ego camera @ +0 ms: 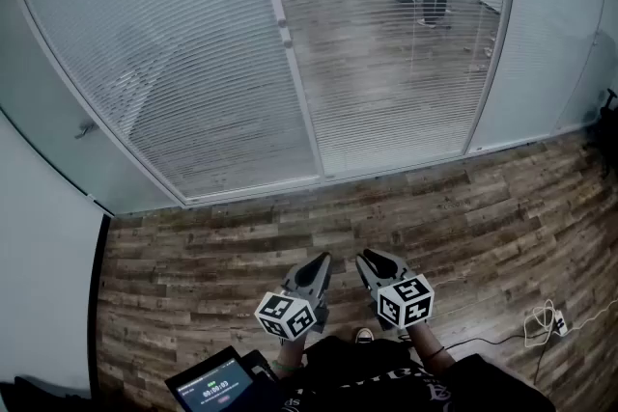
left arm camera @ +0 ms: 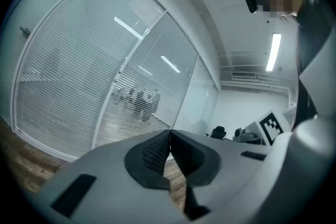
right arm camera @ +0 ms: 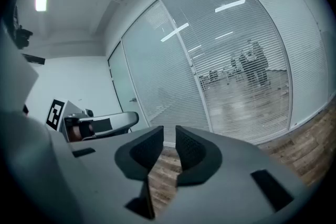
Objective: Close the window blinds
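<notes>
A person stands on a wooden floor (ego camera: 463, 207), facing the window blinds (ego camera: 406, 82), which lie well ahead of and above both grippers. An upright post (ego camera: 299, 101) divides them. Left of the post the slats look shut; right of it they are tilted open, showing a room beyond. All slats run level, side to side. A small knob (ego camera: 285, 32) sits on the post. The left gripper (ego camera: 323, 258), pressed together and empty, is slightly nearer the post than the right gripper (ego camera: 365, 256), which is slightly spread and empty.

Matt slatted blinds (ego camera: 193, 63) sit behind glossy glass (ego camera: 406, 82) above a wood-grain plank floor (ego camera: 290, 236).
</notes>
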